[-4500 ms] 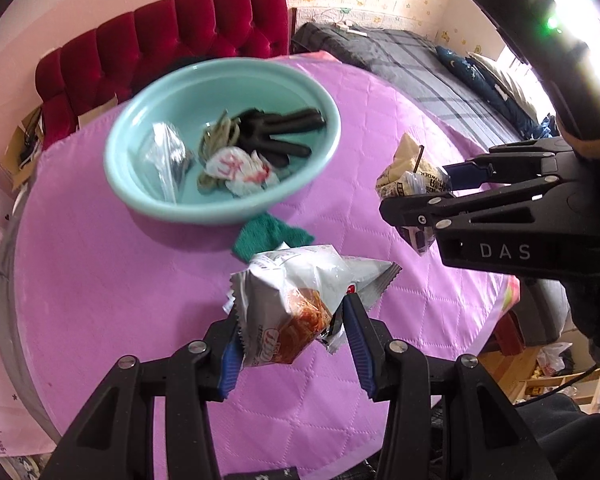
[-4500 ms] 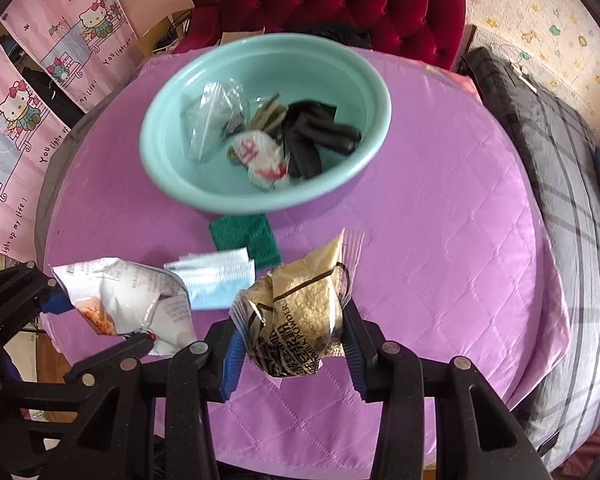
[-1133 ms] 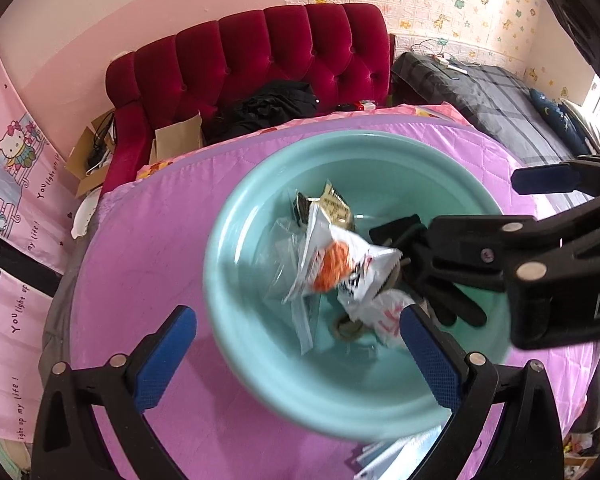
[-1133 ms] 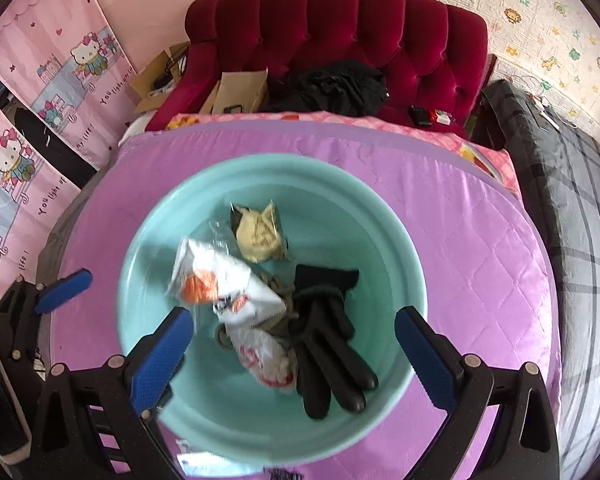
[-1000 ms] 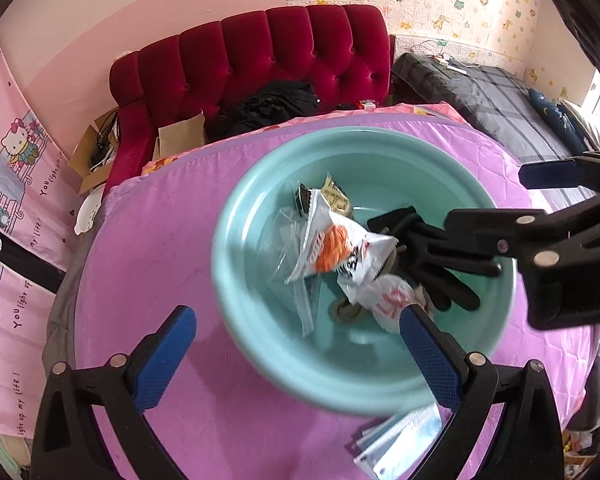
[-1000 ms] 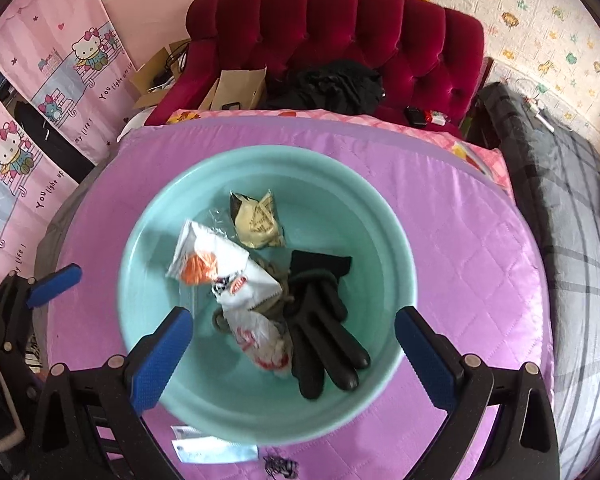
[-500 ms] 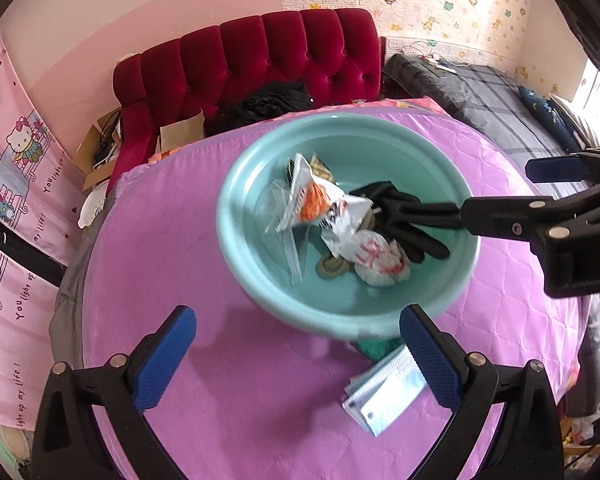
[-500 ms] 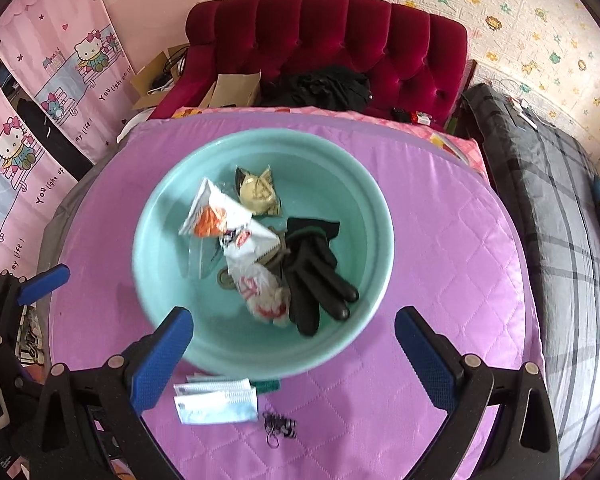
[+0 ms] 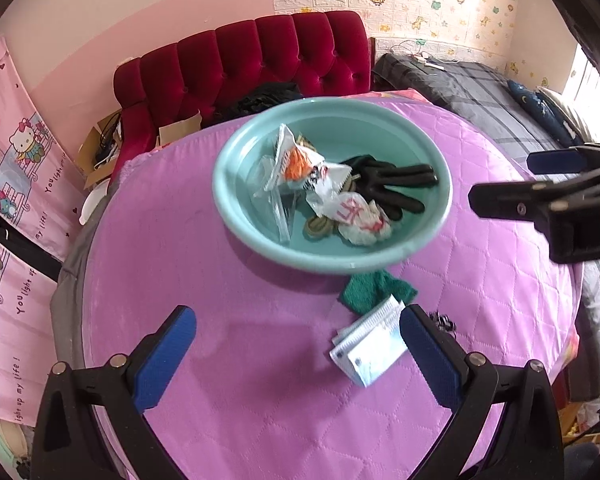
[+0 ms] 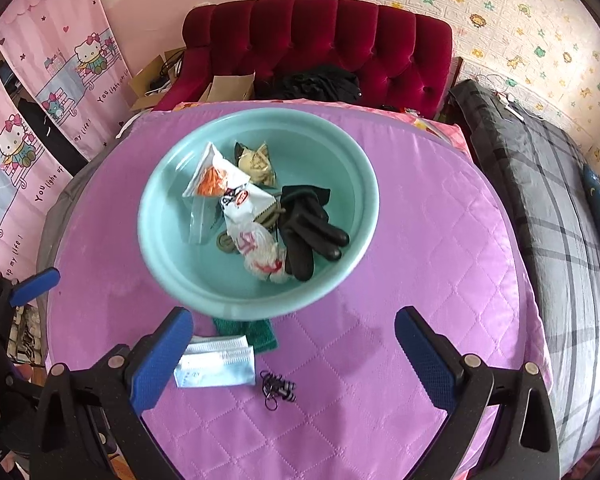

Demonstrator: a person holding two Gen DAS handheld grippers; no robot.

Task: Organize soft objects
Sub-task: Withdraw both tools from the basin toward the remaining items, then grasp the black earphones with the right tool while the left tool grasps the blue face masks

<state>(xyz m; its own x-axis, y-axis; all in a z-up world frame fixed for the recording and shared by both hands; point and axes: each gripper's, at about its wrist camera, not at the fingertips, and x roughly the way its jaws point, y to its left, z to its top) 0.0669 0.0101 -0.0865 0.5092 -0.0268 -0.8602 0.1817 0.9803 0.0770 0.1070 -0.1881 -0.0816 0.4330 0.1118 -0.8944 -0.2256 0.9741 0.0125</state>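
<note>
A teal basin (image 9: pixel 236 216) (image 10: pixel 156 240) stands on the purple quilted table (image 9: pixel 220 360) (image 10: pixel 440 264). Inside lie a white-and-orange snack bag (image 9: pixel 300 168) (image 10: pixel 224 184), a gold packet (image 10: pixel 258 164), black gloves (image 9: pixel 388 184) (image 10: pixel 308 232), a crumpled white-and-red bag (image 9: pixel 360 220) (image 10: pixel 260 252) and a clear plastic bag (image 9: pixel 276 208). In front of the basin sit a green cloth (image 9: pixel 374 286) (image 10: pixel 256 332), a pale blue face mask (image 9: pixel 370 346) (image 10: pixel 216 368) and black hair ties (image 10: pixel 278 390). My left gripper (image 9: pixel 298 360) and right gripper (image 10: pixel 294 360) both stand open and empty, held back above the near table.
A red tufted sofa (image 9: pixel 240 64) (image 10: pixel 320 40) with dark clothes and cardboard boxes stands behind the table. A grey plaid bed (image 10: pixel 560 184) runs along the right. Pink cartoon curtains (image 10: pixel 32 100) hang at left.
Both grippers held snack packets, opened over the basin and dropped them in. They have since drawn back toward the near table edge, bringing the cloth, mask and hair ties into view.
</note>
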